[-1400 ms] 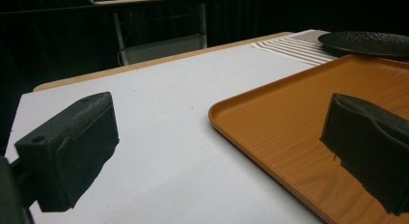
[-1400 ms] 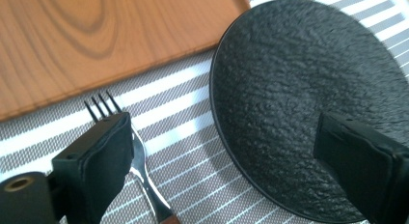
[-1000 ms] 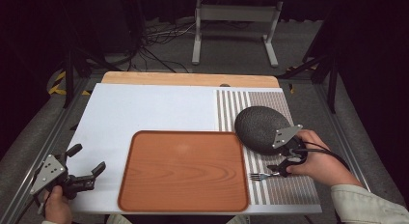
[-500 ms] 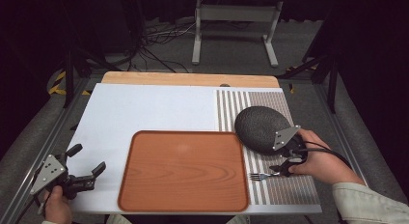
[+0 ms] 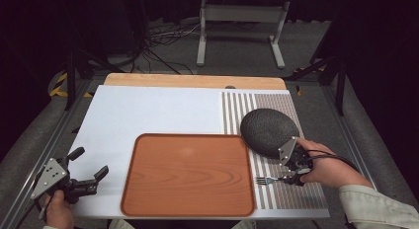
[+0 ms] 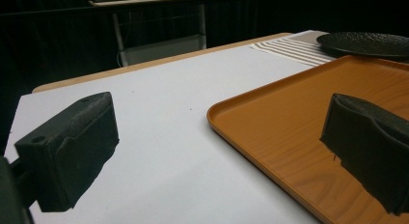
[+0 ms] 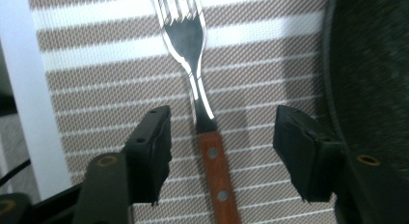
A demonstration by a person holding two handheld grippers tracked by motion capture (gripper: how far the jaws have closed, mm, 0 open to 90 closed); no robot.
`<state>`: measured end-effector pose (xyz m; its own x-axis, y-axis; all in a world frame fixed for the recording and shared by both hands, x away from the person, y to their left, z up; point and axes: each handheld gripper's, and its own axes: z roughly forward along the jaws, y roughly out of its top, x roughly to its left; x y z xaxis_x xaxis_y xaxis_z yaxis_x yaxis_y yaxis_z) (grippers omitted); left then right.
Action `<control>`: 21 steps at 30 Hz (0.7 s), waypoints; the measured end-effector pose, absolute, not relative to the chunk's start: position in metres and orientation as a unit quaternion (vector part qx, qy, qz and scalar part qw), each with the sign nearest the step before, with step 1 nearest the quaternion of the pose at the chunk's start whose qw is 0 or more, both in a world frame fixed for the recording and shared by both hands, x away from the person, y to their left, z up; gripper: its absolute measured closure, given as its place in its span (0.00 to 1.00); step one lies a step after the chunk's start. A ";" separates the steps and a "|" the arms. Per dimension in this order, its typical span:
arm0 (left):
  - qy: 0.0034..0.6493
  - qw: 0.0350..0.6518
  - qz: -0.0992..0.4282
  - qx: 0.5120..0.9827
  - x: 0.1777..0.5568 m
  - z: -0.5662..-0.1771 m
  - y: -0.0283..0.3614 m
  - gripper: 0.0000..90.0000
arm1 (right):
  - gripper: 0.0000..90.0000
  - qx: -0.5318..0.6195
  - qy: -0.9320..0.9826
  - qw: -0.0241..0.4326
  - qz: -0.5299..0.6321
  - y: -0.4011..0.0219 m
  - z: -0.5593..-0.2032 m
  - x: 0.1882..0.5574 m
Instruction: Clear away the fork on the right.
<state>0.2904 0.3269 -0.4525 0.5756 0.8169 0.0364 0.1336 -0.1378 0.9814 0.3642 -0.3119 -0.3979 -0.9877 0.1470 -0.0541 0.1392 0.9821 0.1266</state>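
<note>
The fork [image 7: 193, 64] lies on the striped mat [image 5: 281, 194] at about four o'clock on the table [image 5: 148, 110], between the wooden tray [image 5: 188, 174] and the dark plate [image 5: 269, 130]. The right tool [image 7: 222, 151] straddles its wooden handle; its jaws have just been closing but are not yet touching. Gripping and lifting remain. The left tool [image 5: 88, 165] hangs apart at seven o'clock.

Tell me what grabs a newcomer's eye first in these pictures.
The orange tray lies at the near middle of the table. Right of it a dark round plate sits on a striped placemat. Just nearer, the right gripper straddles a wooden-handled fork on the mat; its jaws have just been closing, pads not yet on the handle.
</note>
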 end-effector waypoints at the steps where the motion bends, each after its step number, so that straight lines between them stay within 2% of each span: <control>1: 0.345 0.559 0.306 0.690 0.290 -0.452 0.327 0.01 | 0.47 0.072 0.995 0.032 0.061 -0.312 -0.398 0.364; 21: 0.344 0.561 0.303 0.689 0.290 -0.453 0.327 0.00 | 0.80 0.019 0.999 0.007 -0.026 -0.307 -0.411 0.365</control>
<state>0.2904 0.3271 -0.4526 0.5797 0.8142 0.0314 0.1335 -0.1329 0.9821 0.3652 -0.3072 -0.4108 -0.9992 0.0381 -0.0153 0.0389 0.9979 -0.0527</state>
